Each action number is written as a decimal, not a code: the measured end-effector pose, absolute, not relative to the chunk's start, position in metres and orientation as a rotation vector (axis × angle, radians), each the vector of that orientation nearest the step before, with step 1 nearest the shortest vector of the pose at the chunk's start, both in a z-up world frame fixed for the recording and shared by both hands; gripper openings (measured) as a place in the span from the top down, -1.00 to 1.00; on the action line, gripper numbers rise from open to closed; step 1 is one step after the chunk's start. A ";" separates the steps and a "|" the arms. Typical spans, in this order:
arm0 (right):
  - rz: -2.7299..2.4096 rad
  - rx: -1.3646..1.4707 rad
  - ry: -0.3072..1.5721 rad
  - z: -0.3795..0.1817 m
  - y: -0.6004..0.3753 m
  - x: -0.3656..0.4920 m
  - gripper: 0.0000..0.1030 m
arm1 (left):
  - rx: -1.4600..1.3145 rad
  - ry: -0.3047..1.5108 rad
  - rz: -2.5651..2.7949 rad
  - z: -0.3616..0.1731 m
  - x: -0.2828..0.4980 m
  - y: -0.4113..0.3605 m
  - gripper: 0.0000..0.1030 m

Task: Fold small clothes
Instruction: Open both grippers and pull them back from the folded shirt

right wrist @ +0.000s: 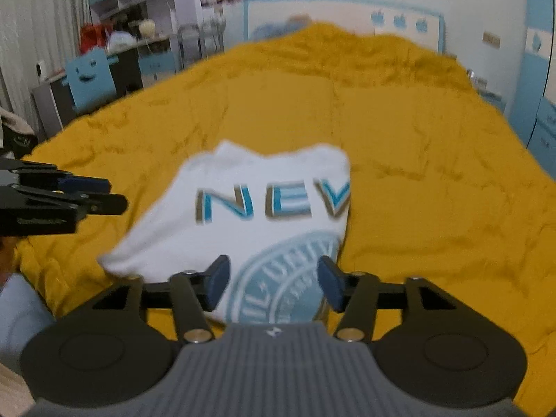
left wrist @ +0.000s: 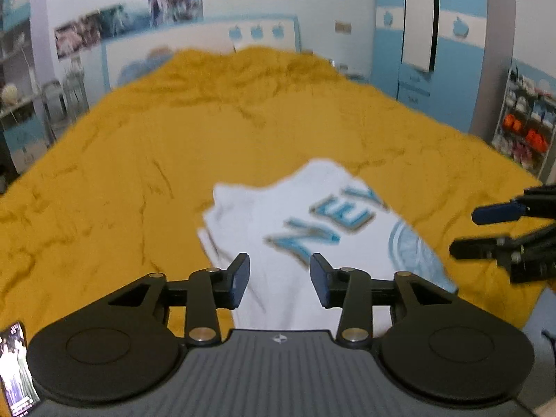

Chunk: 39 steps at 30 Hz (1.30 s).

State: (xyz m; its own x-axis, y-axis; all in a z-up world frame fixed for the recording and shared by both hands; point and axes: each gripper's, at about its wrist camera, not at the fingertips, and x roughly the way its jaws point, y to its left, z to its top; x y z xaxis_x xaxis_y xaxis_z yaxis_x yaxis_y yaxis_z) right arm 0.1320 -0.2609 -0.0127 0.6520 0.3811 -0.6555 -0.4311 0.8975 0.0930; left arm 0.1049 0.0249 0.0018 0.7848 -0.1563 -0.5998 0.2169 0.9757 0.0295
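A folded white cotton T-shirt with blue lettering [right wrist: 250,215] lies on the mustard-yellow bedspread [right wrist: 417,173]; left hand-held gripper [left wrist: 279,276] and right hand-held gripper [right wrist: 272,286] both spread wide, pinching nothing.

Soft white cloth shirt [right wrist: 250,208], printed lettering

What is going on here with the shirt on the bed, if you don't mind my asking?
A person holding two grippers is folding a white T-shirt with blue lettering on a mustard-yellow bedspread. The shirt already lies partly folded. The left gripper and right gripper both hover open over its near edge, gripping nothing.
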 end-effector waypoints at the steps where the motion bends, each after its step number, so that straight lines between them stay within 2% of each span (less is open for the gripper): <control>1: 0.460 -0.071 0.707 -0.007 -0.260 0.129 -0.34 | 0.090 0.596 -0.205 0.007 0.100 0.023 -0.15; 2: 0.461 -0.072 0.684 -0.002 -0.259 0.123 -0.37 | 0.082 0.568 -0.205 0.009 0.097 0.021 -0.31; 3: 0.464 -0.075 0.669 0.001 -0.259 0.119 -0.44 | 0.077 0.541 -0.207 0.012 0.092 0.018 -0.62; 4: 0.464 -0.081 0.649 0.004 -0.258 0.113 -0.50 | 0.080 0.519 -0.208 0.013 0.087 0.015 -0.80; 6: 0.456 -0.084 0.617 0.006 -0.259 0.100 -0.51 | 0.116 0.494 -0.187 0.013 0.078 0.005 -0.90; 8: 0.454 -0.075 0.595 0.007 -0.261 0.088 -0.58 | 0.180 0.498 -0.125 0.007 0.072 -0.007 -0.91; 12: 0.439 -0.092 0.567 0.007 -0.262 0.069 -0.59 | 0.280 0.467 -0.067 -0.002 0.059 -0.019 -0.92; 21: 0.357 -0.117 0.516 0.003 -0.261 0.047 -0.59 | 0.162 0.482 -0.007 -0.004 0.045 -0.006 -0.93; 30: 0.328 -0.063 0.634 -0.020 -0.252 0.049 -0.59 | 0.124 0.623 -0.002 -0.031 0.046 -0.004 -0.93; 39: 0.333 -0.011 0.723 -0.039 -0.252 0.054 -0.59 | 0.119 0.674 -0.005 -0.041 0.040 -0.006 -0.93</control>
